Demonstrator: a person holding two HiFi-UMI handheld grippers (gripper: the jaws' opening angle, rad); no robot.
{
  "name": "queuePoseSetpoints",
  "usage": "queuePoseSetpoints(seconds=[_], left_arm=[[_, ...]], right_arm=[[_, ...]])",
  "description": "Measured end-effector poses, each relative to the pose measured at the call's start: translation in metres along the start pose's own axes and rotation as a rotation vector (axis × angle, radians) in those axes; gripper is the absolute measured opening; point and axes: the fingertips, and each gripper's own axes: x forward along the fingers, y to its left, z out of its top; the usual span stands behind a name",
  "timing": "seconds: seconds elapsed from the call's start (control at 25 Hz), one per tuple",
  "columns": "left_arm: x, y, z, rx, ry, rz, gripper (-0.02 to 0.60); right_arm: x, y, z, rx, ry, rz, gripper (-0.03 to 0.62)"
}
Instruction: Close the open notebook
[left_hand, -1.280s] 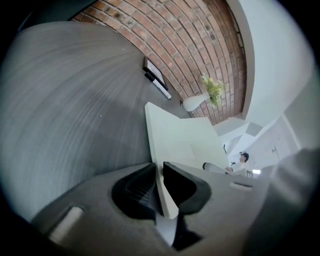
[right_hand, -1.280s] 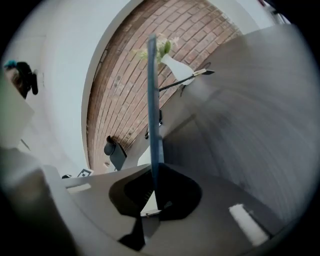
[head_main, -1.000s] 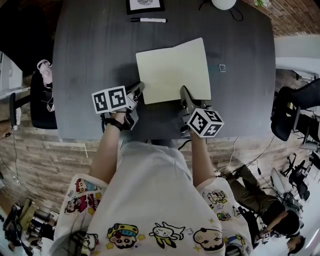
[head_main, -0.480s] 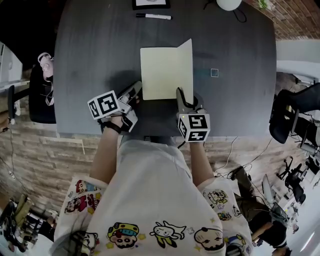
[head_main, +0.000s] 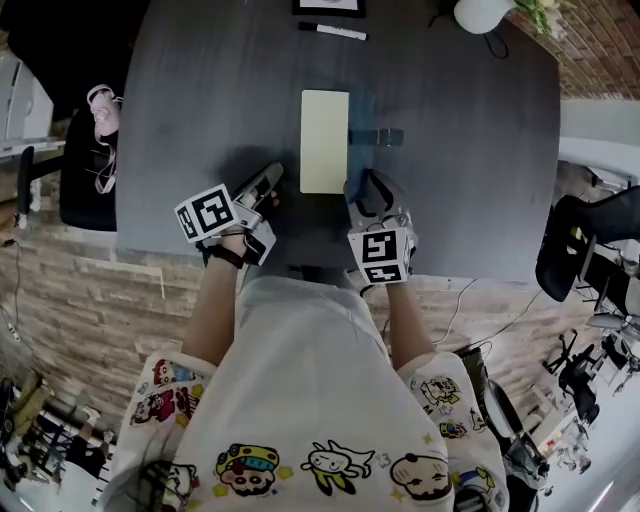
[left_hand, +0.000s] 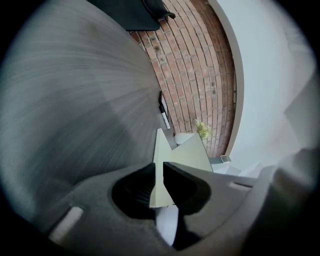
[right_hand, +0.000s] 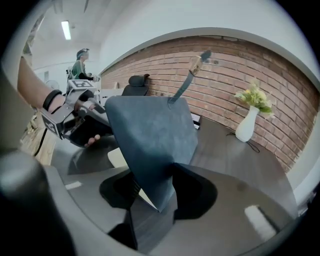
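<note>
The notebook (head_main: 324, 140) lies mid-table with its cream left page (left_hand: 161, 145) flat. Its blue right cover (head_main: 362, 118) stands up on edge, tilted over the page, with an elastic strap (right_hand: 186, 82) sticking out. My right gripper (head_main: 364, 190) is at the cover's near corner. Its jaws are opening, and the blue cover (right_hand: 150, 140) corner still sits loosely between them. My left gripper (head_main: 272, 178) rests just left of the notebook's near left corner, jaws almost together, the cream page showing through the slit. The left gripper (right_hand: 70, 117) also appears beyond the cover.
A black marker (head_main: 333, 31) and a framed picture (head_main: 328, 6) lie at the far edge. A white vase (right_hand: 246, 125) with flowers stands far right, against a brick wall. Office chairs (head_main: 80, 180) flank the table (head_main: 200, 100). A person stands in the background.
The right half of the notebook swung up from flat and over towards the left page. My right gripper rolled with it and opened its jaws. My left gripper drew back slightly from the corner.
</note>
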Motion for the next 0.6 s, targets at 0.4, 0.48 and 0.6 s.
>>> queuePoseSetpoints(seconds=[0.4, 0.48, 0.6], left_arm=[[-0.026, 0.007, 0.008, -0.009, -0.058, 0.006, 0.046], [-0.026, 0.006, 0.008, -0.007, -0.063, 0.006, 0.046], [-0.029, 0.005, 0.009, 0.01, -0.063, 0.021, 0.046]], right_arm=[[0.012, 0.026, -0.012, -0.241, 0.102, 0.122, 0.245], [0.012, 0.027, -0.014, -0.246, 0.122, 0.16, 0.244], [0.012, 0.037, -0.019, -0.279, 0.19, 0.253, 0.27]])
